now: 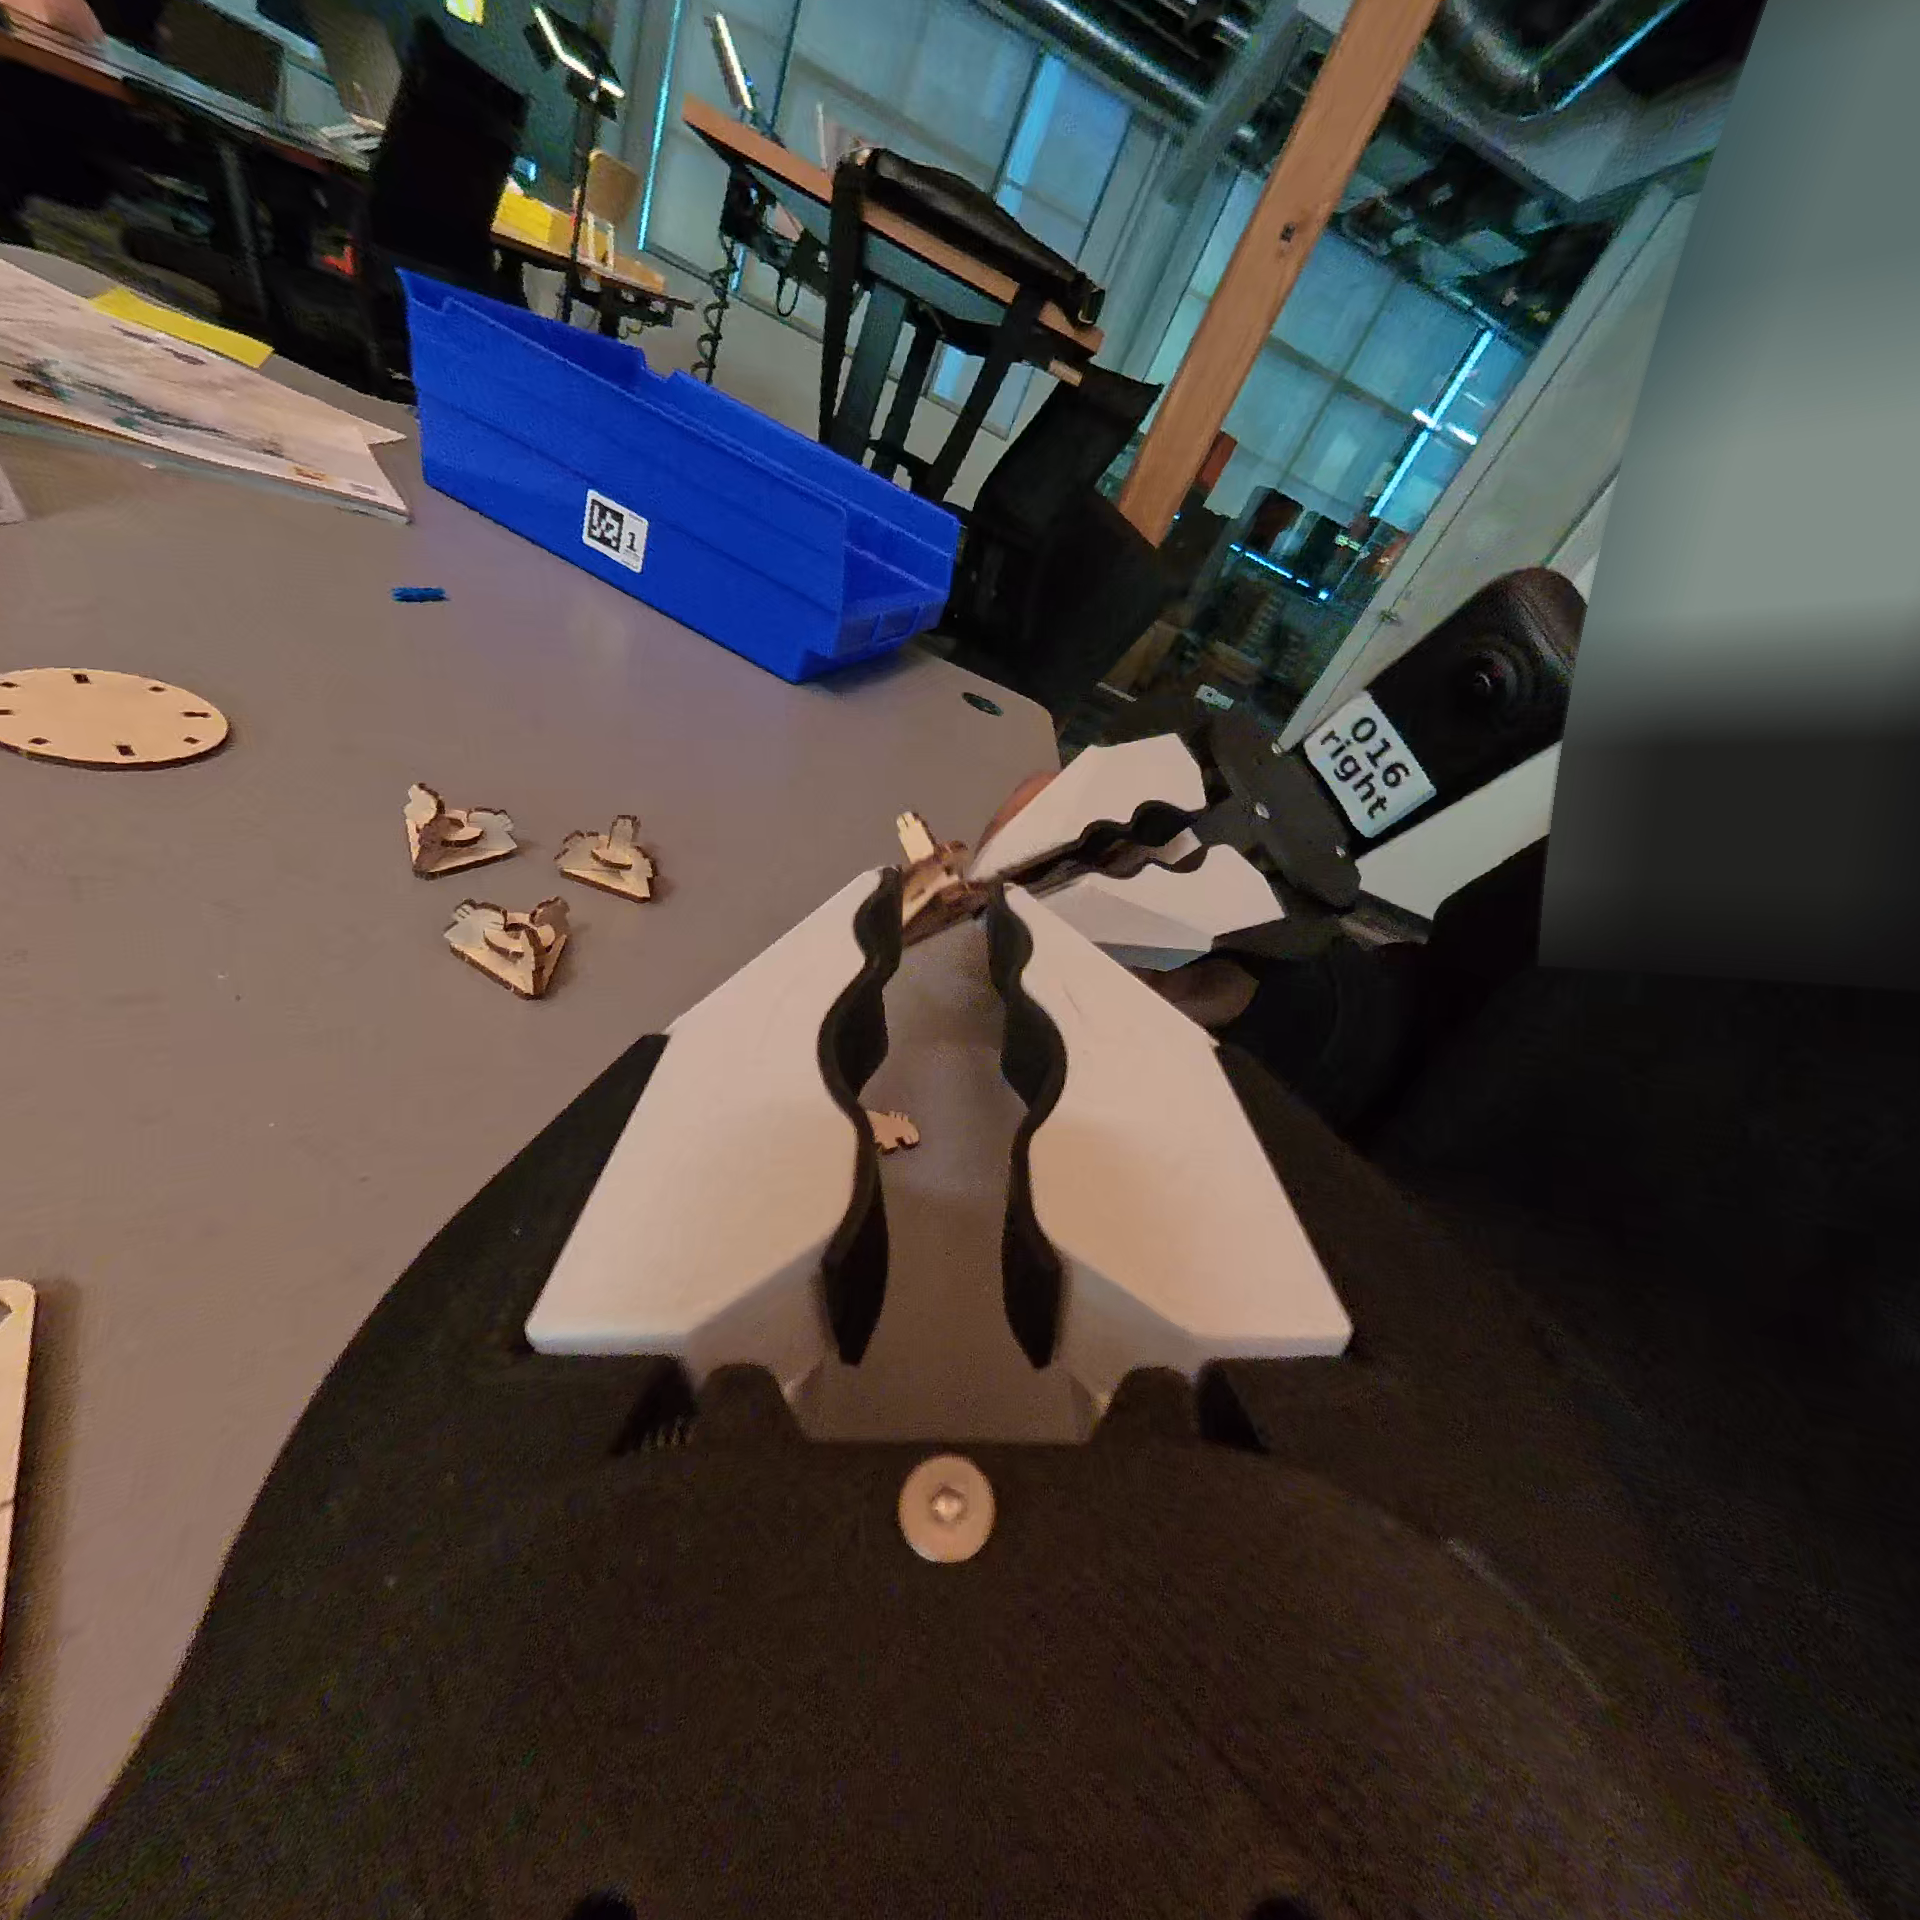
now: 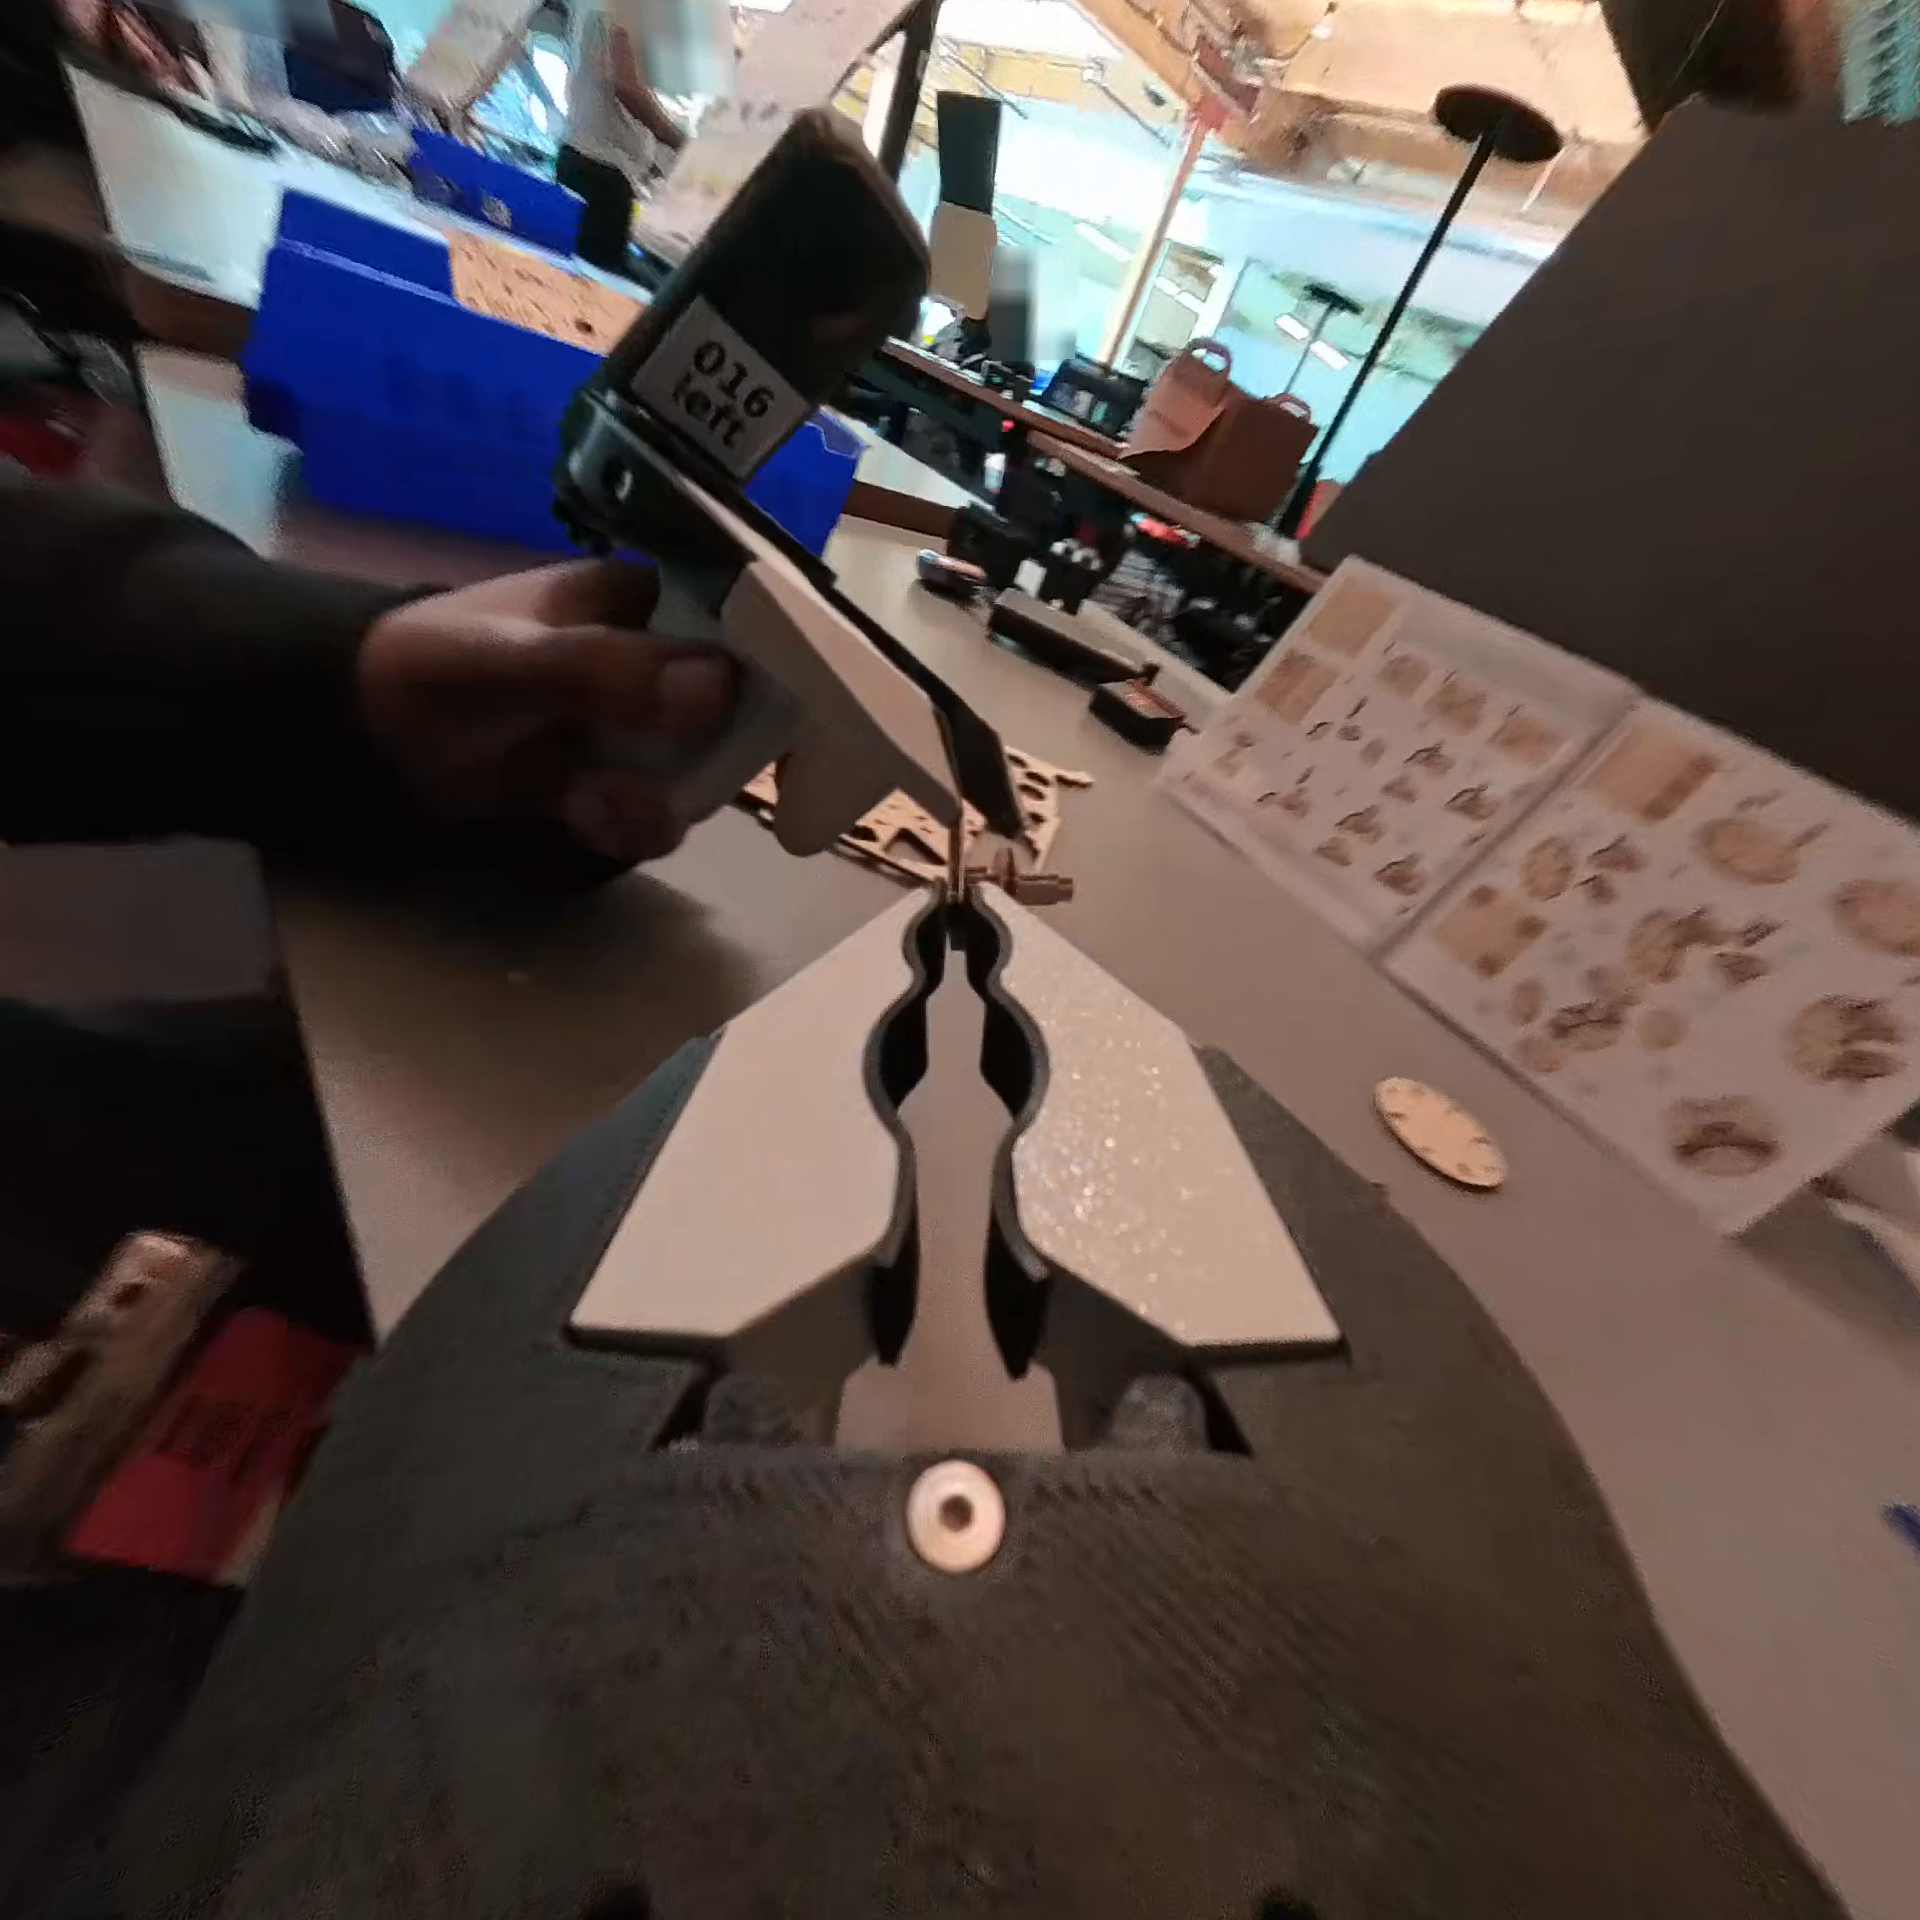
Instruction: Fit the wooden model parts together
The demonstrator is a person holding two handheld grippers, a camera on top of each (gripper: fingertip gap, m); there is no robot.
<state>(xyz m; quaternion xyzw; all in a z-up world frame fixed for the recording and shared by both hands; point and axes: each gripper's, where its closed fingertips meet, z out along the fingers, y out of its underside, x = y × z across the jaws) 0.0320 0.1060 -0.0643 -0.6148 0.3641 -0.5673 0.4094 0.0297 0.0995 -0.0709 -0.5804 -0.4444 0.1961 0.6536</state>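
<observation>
Left wrist view: hand-held grippers (image 1: 940, 894) sharing wooden piece (image 1: 932, 878)

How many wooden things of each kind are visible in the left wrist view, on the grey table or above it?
Small wooden assemblies on the table, at: 3
Raised wooden assembly: 1
Round wooden disc: 1
Small loose wooden piece: 1
Flat wooden panel at the left edge: 1
Total: 7
</observation>
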